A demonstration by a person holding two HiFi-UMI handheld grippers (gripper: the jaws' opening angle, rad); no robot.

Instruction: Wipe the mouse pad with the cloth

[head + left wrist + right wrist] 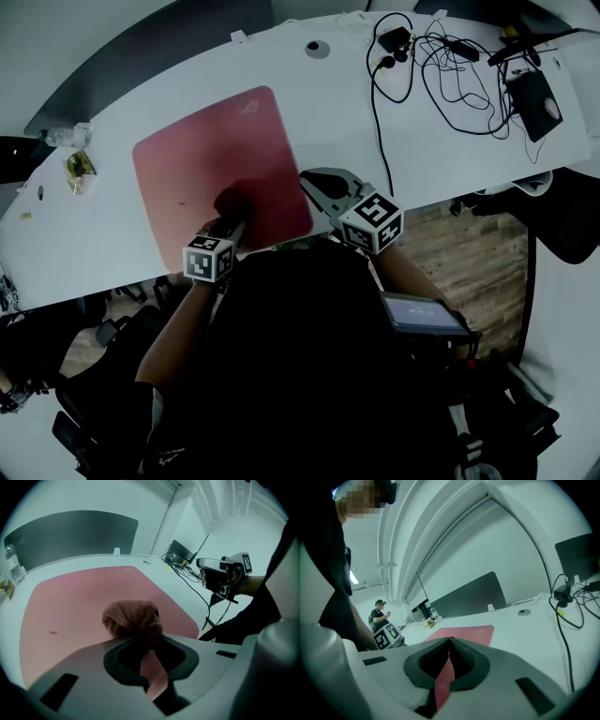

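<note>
On the near part of the red mouse pad (202,159), which lies on the white desk (422,155), a bunched brown cloth (131,618) rests, clamped between the left gripper's (140,641) jaws. By the pad's near right corner, the right gripper (449,641) has its jaws pressed together, empty. Tangled cables (441,75) lie far right.

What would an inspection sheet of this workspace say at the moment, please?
Surface: white table, curved.
Job's things: red mouse pad lying flat; brown cloth bunched over it.
Clutter: bottle and small yellowish item at the left edge.
Grippers: left tool shut on cloth; right tool shut, empty, near the pad's right edge.
Cables: black cables tangled, far right.
Surroundings: dark partition, wooden floor.
</note>
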